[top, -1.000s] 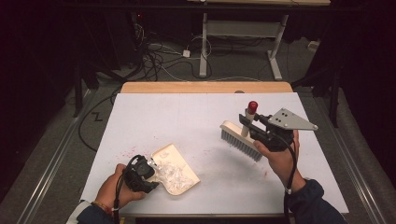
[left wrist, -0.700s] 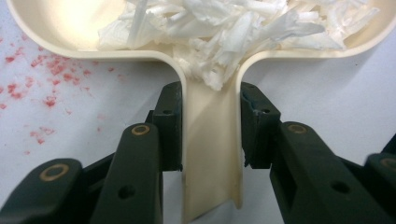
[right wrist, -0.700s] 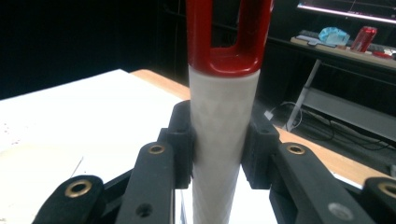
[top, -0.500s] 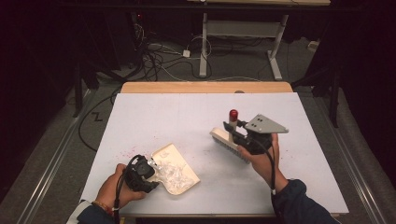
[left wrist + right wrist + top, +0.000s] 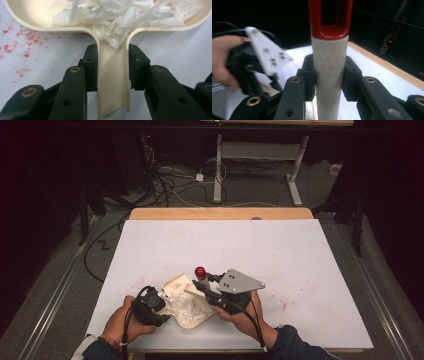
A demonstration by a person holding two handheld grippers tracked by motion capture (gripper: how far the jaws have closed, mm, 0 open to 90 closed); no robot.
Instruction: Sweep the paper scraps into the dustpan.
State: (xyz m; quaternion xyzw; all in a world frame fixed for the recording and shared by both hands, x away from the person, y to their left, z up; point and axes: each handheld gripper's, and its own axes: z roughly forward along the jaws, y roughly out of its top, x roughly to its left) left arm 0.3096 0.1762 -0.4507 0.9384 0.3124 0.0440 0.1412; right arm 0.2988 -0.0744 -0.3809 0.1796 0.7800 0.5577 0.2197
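Right now the left hand-held gripper (image 5: pixel 112 72) clamps the dustpan (image 5: pixel 186 301) handle at lower centre of the desk (image 5: pixel 300 260); the right hand-held gripper (image 5: pixel 328 75) grips the brush (image 5: pixel 329 75). Keep the pan flat and sweep gently so the white shreds (image 5: pixel 120 17) stay inside.

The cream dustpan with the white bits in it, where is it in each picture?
High view: the dustpan lies low and left of centre on the white table, between the two grippers.
Left gripper view: its pan runs across the top and its handle comes down the middle between the black jaws.
Right gripper view: I cannot make it out.
Shared landmark: the red speckles on the table.
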